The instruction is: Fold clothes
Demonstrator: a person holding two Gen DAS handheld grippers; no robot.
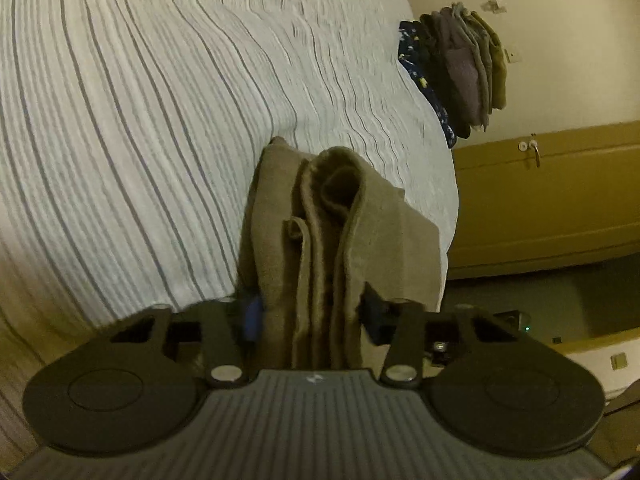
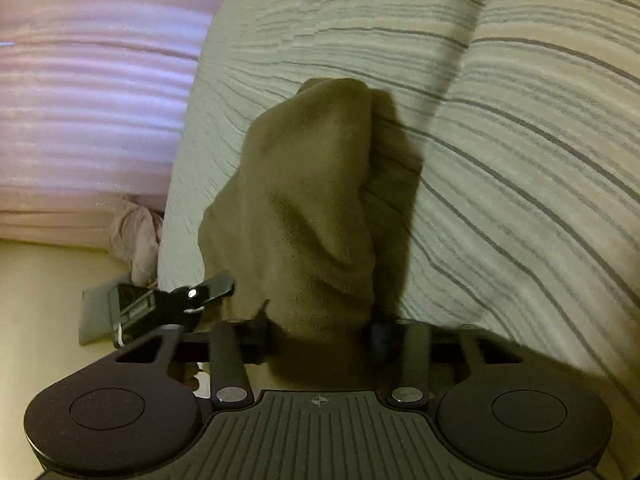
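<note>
Olive-brown garment (image 1: 332, 232), folded into several layers with hemmed edges showing, bunched lengthwise, lying on the striped bedspread (image 1: 140, 120).

two close wrist views angled down along the tongs, sharing striped bedcover (image 1: 140, 100) and olive cloth (image 2: 312, 208)

My left gripper (image 1: 316, 320) and right gripper (image 2: 320, 332) are matte black, ribbed grey plate bottom centre, round discs each side, silver screws.
</note>
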